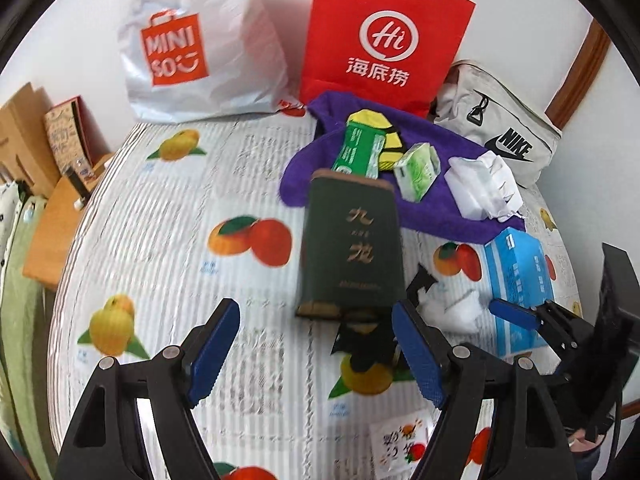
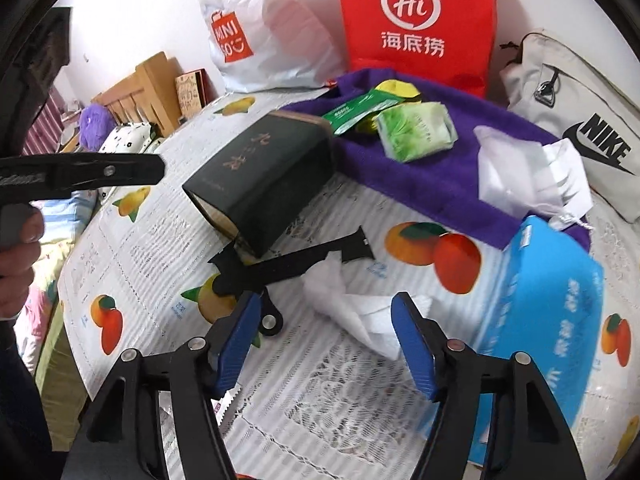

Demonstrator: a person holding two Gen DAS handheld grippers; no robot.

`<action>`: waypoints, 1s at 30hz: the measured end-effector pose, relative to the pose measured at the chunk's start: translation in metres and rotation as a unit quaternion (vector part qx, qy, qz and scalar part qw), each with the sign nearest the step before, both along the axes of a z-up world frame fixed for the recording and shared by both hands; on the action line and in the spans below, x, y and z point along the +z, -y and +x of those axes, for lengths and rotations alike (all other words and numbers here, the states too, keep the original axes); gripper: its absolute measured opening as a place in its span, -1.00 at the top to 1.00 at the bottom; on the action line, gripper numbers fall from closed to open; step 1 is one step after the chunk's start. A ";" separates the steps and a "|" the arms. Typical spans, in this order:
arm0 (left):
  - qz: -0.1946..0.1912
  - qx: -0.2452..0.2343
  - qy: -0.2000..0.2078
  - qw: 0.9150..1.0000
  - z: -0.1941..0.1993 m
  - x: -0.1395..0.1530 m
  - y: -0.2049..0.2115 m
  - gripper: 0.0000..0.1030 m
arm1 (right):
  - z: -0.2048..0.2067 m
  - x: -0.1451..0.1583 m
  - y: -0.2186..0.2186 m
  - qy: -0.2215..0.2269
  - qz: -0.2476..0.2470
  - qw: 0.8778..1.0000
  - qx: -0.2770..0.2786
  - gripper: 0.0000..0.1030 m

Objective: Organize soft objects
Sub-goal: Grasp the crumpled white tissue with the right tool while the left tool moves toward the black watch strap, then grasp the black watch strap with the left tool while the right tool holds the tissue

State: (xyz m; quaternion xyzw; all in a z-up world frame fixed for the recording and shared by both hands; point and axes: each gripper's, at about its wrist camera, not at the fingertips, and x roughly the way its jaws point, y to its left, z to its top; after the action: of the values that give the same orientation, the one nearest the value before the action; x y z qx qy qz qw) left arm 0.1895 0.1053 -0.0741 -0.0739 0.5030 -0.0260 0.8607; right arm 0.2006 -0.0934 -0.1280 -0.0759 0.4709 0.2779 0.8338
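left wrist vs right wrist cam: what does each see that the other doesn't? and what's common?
Left wrist only: the left gripper, open over bare tablecloth, and the right gripper entering at the right edge.

Right wrist only: the right gripper, open around a crumpled white tissue, plus a hand at the left edge and a wooden headboard.

Both: dark green box, purple towel, blue tissue pack, red bag, Miniso bag, Nike bag.

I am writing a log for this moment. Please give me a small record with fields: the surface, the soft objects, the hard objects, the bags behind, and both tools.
surface: table with fruit-print cover
soft objects: purple towel, green tissue pack, loose white tissue, blue tissue pack
hard objects: dark green box, lying on its side
bags behind: white MINISO bag, red bag, grey Nike bag
left tool: open, empty
right tool: open, over the loose white tissue
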 end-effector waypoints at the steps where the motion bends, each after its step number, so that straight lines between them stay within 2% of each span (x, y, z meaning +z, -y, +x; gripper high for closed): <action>1: -0.001 0.001 -0.001 1.000 -0.004 -0.003 -0.002 -0.50 | -0.001 -0.002 -0.002 0.005 -0.003 1.000 0.001 -0.26; 5: -0.005 0.006 -0.010 1.000 -0.017 -0.014 -0.010 -0.50 | 0.001 -0.014 -0.012 0.021 -0.026 0.999 -0.003 -0.14; 9: -0.010 0.005 -0.018 1.000 -0.030 -0.025 -0.014 -0.50 | 0.009 -0.030 -0.020 0.013 -0.034 0.999 0.001 0.01; 11: -0.010 0.004 -0.022 1.000 -0.035 -0.032 -0.014 -0.50 | 0.012 -0.039 -0.025 0.013 -0.045 0.999 0.002 0.17; 13: -0.014 0.002 -0.030 0.999 -0.037 -0.039 -0.014 -0.50 | 0.011 -0.039 -0.027 0.032 -0.058 0.998 -0.006 0.56; 17: -0.025 -0.007 -0.029 0.999 -0.035 -0.047 -0.005 -0.50 | 0.013 -0.032 -0.017 0.008 -0.031 0.999 -0.009 0.56; 21: -0.036 -0.008 -0.033 0.999 -0.026 -0.057 0.014 -0.50 | 0.003 -0.007 0.002 0.025 -0.015 0.999 -0.023 0.56; 24: -0.036 0.013 -0.021 0.999 -0.023 -0.061 0.025 -0.50 | -0.010 0.016 0.017 0.043 0.005 0.999 -0.025 0.56; 27: -0.052 0.034 -0.028 0.998 -0.018 -0.070 0.034 -0.50 | -0.020 0.034 0.029 0.057 0.015 0.998 -0.029 0.56; 30: -0.050 0.056 -0.037 0.996 -0.014 -0.077 0.039 -0.50 | -0.029 0.041 0.035 0.063 0.017 0.998 -0.025 0.56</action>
State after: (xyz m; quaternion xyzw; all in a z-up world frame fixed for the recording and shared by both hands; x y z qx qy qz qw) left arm 0.1757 0.0665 -0.1512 -0.1461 0.5278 -0.0004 0.8367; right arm 0.1719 -0.1285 -0.0871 -0.0672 0.4146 0.2598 0.8695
